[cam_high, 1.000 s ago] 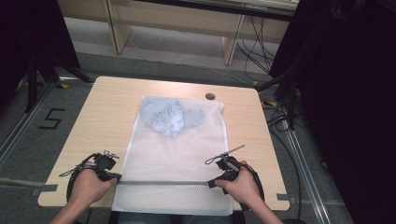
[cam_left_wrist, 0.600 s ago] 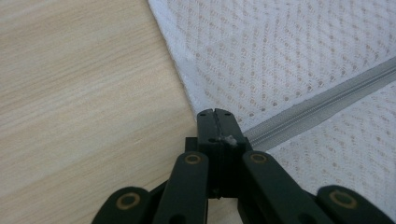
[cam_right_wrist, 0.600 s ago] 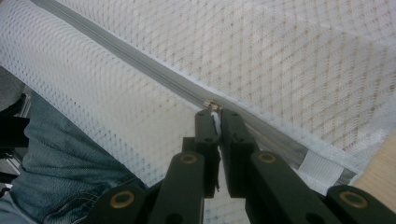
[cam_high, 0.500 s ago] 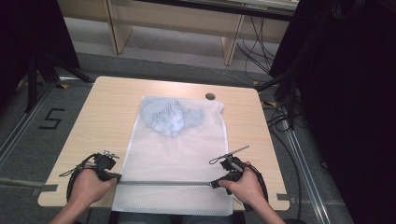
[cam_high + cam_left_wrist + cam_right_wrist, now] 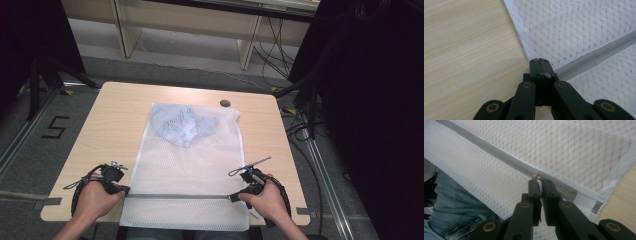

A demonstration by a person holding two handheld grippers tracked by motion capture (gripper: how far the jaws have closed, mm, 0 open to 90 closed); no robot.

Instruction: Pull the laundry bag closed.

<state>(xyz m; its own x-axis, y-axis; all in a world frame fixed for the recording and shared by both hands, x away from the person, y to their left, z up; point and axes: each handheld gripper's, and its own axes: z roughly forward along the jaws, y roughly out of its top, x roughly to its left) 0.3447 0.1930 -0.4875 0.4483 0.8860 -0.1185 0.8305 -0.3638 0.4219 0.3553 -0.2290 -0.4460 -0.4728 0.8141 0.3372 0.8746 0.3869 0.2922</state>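
Observation:
A white mesh laundry bag (image 5: 187, 165) lies flat on the wooden table (image 5: 120, 115), with a light blue garment (image 5: 180, 125) inside at its far end. A grey zipper (image 5: 180, 196) runs across the bag's near end. My left gripper (image 5: 120, 189) is shut on the zipper's left end at the bag's edge; in the left gripper view the jaws (image 5: 539, 60) pinch the end of the zipper (image 5: 596, 55). My right gripper (image 5: 236, 197) is shut on the zipper pull (image 5: 538, 178) near the right end of the zipper (image 5: 496, 156).
The bag's near edge hangs over the table's front edge above the person's jeans (image 5: 454, 217). A white label (image 5: 586, 202) sits at the bag's right corner. A small round grommet (image 5: 225, 103) is set in the table's far side. Bare wood flanks the bag.
My right gripper has slid a little to the right along the zipper with the pull. The left gripper has stayed in place.

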